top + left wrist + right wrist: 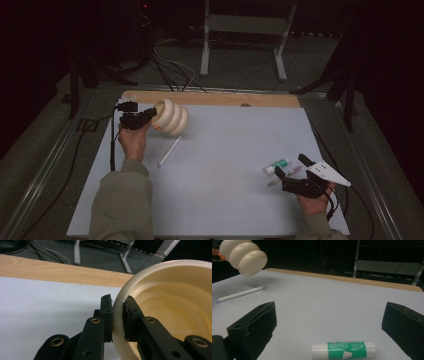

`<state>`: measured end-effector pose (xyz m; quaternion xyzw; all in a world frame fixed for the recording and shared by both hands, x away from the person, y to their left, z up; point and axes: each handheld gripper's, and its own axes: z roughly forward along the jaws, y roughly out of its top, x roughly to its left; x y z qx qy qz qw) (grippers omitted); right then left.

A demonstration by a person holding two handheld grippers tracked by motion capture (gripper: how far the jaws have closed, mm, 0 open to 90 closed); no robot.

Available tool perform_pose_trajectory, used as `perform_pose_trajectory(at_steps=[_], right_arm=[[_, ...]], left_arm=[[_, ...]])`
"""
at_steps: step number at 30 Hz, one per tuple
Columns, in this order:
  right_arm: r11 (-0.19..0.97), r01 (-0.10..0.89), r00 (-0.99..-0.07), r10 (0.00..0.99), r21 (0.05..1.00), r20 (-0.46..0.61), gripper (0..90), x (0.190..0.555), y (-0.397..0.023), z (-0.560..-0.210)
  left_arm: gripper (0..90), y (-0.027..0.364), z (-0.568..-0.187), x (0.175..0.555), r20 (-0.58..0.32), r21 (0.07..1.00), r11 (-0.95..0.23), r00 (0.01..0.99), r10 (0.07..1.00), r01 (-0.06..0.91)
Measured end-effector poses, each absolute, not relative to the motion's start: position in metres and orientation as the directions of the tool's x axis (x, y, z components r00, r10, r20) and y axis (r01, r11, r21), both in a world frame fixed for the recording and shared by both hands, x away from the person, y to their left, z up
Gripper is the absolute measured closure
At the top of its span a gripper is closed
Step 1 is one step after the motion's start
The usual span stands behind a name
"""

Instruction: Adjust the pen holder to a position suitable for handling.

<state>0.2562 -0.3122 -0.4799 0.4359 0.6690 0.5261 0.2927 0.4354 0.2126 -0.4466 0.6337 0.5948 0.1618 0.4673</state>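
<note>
Left claw [117, 317] on ribbed cream pot [175, 305]

Olive sleeves [122, 205], black claws with brass rivets [95, 320], grey triangular plate [330, 173].

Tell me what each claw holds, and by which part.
The left claw pinches the cream ribbed plastic cup by its rim wall, lifted off the table. The right claw is open, holding nothing.

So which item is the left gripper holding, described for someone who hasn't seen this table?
Start at the pale wooden strip along the far edge of the white table top. Just in front of its left end, the left gripper clamps the rim of a cream ribbed plastic cup, tipped sideways and lifted. Unlike the slim white stick and the green-and-white glue stick, it is bulbous, with three stacked rings.
</note>
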Motion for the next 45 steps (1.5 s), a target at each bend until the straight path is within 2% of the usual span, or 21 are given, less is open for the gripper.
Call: perform_pose_trajectory(at_steps=[27,45], right_arm=[[0.069,0.283,-0.447,0.892,0.957,0.068,0.3,0.256,-0.312,-0.479],[0.072,0.282,-0.447,0.892,0.957,0.065,0.3,0.256,-0.312,-0.479]], left_arm=[[80.5,0.165,-0.443,0.423,-0.335,0.782,0.029,0.380,0.862,0.623],[80.2,0.121,-0.460,0.416,-0.246,0.769,-0.110,0.450,0.859,0.630]])
